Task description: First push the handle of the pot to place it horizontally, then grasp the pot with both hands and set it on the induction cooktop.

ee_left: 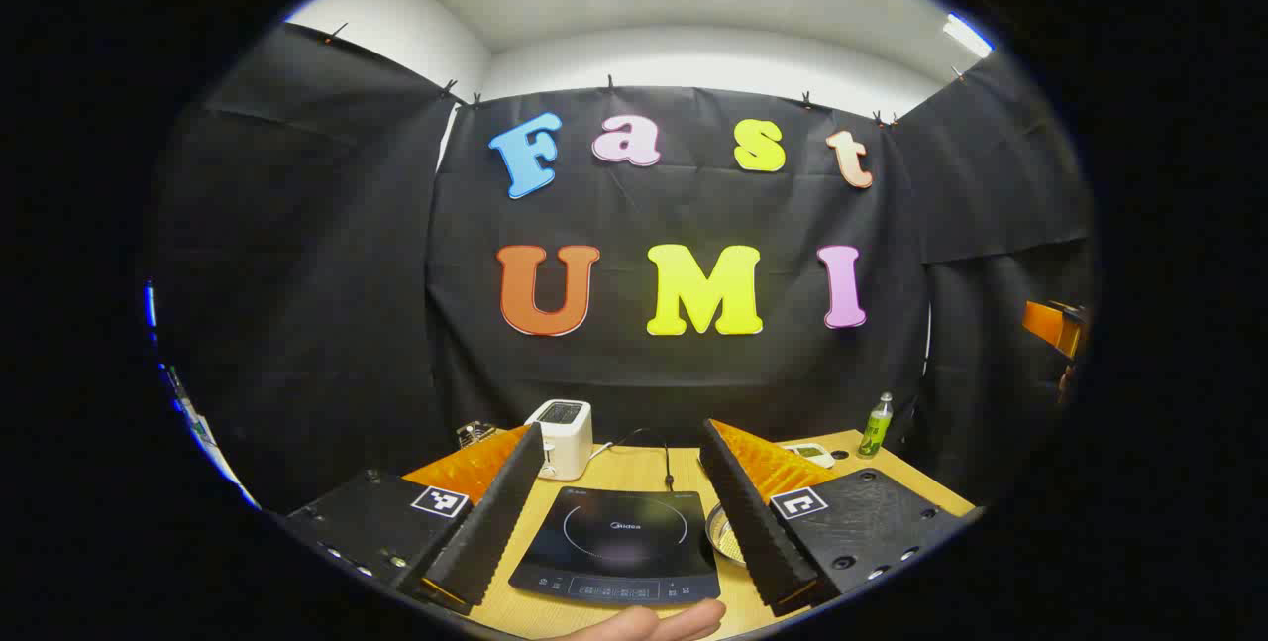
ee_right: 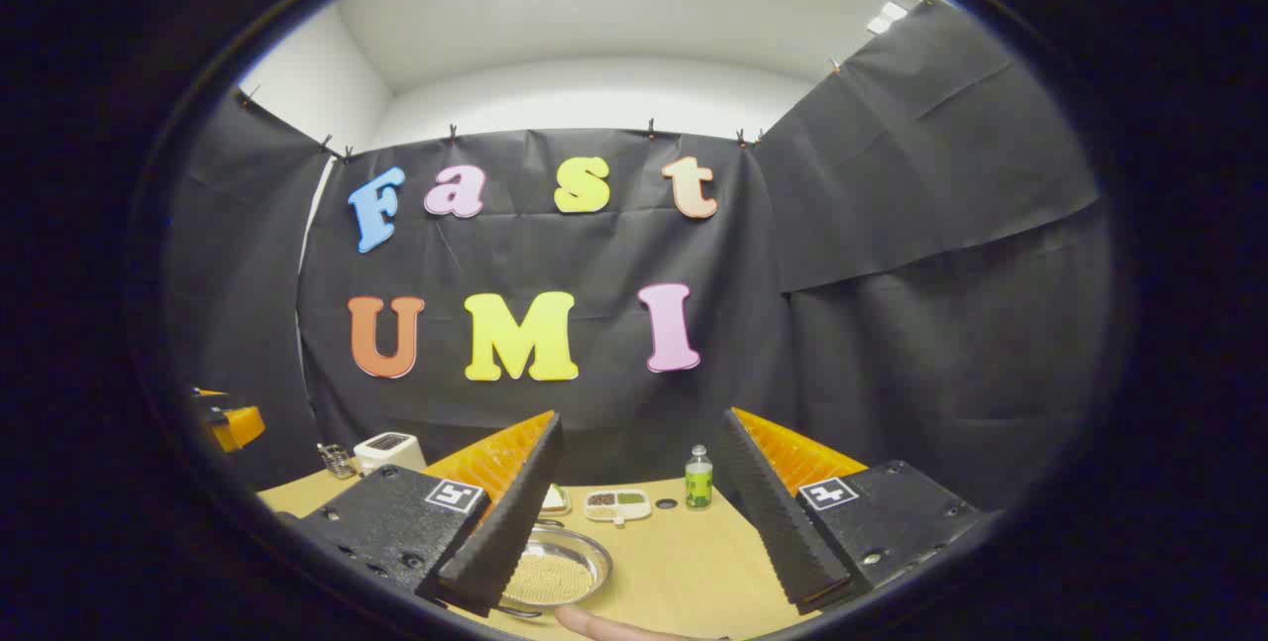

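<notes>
The black induction cooktop (ee_left: 614,547) lies flat on the wooden table (ee_left: 634,478), framed by the fingers of my left gripper (ee_left: 622,430), which is open and holds nothing. Just right of the cooktop shows the rim of the silver pot (ee_left: 728,534). In the right gripper view the pot (ee_right: 555,572) is shallow, holds yellowish grains and sits low, partly behind the left finger. My right gripper (ee_right: 642,418) hangs above it, open and holding nothing. I cannot make out how the pot's handle lies.
A white toaster (ee_left: 565,435) stands behind the cooktop with a black cord beside it. A green bottle (ee_right: 698,479) and a small divided dish (ee_right: 616,503) sit at the table's back. A person's fingertip (ee_left: 659,621) shows at the bottom edge.
</notes>
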A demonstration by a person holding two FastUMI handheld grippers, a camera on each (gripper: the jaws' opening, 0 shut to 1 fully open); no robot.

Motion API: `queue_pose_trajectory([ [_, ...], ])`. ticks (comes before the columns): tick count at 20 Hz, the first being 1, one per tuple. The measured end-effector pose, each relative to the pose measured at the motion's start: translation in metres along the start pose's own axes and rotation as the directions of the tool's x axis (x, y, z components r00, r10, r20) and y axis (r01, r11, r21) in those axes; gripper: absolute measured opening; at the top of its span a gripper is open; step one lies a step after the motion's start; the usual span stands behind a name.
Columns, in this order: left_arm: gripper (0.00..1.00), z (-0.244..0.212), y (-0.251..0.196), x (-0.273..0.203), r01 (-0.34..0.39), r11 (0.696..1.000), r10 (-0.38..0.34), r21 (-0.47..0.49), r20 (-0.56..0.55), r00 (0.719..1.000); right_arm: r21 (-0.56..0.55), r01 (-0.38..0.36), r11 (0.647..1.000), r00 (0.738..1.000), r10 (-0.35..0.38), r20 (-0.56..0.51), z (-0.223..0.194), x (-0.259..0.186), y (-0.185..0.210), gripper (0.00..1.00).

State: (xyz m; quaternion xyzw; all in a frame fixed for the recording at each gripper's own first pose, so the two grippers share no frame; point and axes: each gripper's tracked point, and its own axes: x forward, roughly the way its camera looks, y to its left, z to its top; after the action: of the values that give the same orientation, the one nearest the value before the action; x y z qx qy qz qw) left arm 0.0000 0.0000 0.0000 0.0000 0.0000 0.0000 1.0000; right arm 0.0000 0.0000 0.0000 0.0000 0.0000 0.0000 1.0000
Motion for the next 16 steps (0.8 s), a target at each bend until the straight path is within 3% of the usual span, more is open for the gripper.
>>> queue_pose_trajectory([
  [3, 0.95, 0.003, -0.011, -0.002, 0.026, 0.999, -0.026, 0.037, 0.014, 1.000, -0.009, 0.014, 1.000, 1.000, -0.014, -0.006, -0.003, 0.002, -0.007, 1.00],
  [6, 0.95, 0.015, -0.014, -0.008, -0.001, 0.996, -0.003, 0.086, 0.051, 0.999, -0.017, 0.018, 1.000, 1.000, -0.018, 0.000, -0.002, 0.003, -0.009, 0.96],
  [9, 0.95, 0.016, -0.025, -0.012, 0.018, 0.998, -0.022, 0.065, 0.055, 0.998, -0.021, 0.017, 1.000, 1.000, -0.017, -0.004, -0.004, 0.003, -0.011, 0.96],
  [10, 0.95, 0.015, -0.028, -0.013, 0.028, 0.998, -0.030, 0.056, 0.049, 0.998, -0.024, 0.015, 1.000, 1.000, -0.015, -0.007, -0.005, 0.002, -0.010, 1.00],
  [16, 0.95, 0.014, -0.030, -0.014, 0.041, 0.998, -0.044, 0.054, 0.045, 0.998, -0.036, 0.008, 0.999, 1.000, -0.008, -0.018, -0.013, 0.004, -0.006, 0.96],
])
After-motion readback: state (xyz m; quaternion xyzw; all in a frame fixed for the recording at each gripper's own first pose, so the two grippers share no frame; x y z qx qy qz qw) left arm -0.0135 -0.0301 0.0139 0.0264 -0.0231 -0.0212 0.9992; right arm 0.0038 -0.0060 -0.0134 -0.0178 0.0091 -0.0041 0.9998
